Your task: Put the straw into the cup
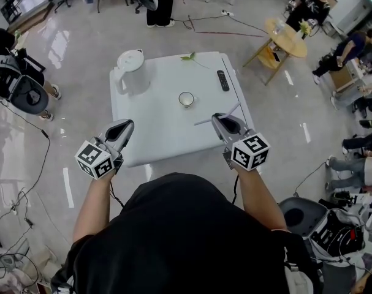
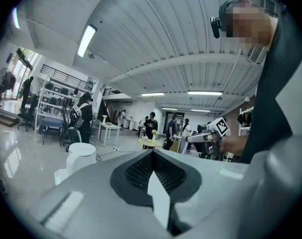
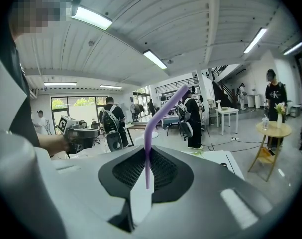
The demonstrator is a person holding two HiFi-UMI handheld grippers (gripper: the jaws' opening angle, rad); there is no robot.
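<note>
A small white cup (image 1: 186, 98) stands upright near the middle of the white table (image 1: 149, 139). My right gripper (image 1: 218, 119) is held over the table's right front part, below and right of the cup, shut on a thin straw (image 1: 234, 109) that sticks out on both sides of the jaws. In the right gripper view the straw (image 3: 151, 133) is purple, with a bent top, and rises from between the closed jaws of the right gripper (image 3: 147, 159). My left gripper (image 1: 129, 125) hovers over the table's front left part. Its jaws are shut and hold nothing, as the left gripper view (image 2: 152, 156) shows.
A white kettle (image 1: 130, 71) stands at the table's back left. A black remote (image 1: 223, 80) and a green sprig (image 1: 189, 57) lie near the far edge. People, chairs and a round wooden table (image 1: 287, 37) surround the table on the glossy floor.
</note>
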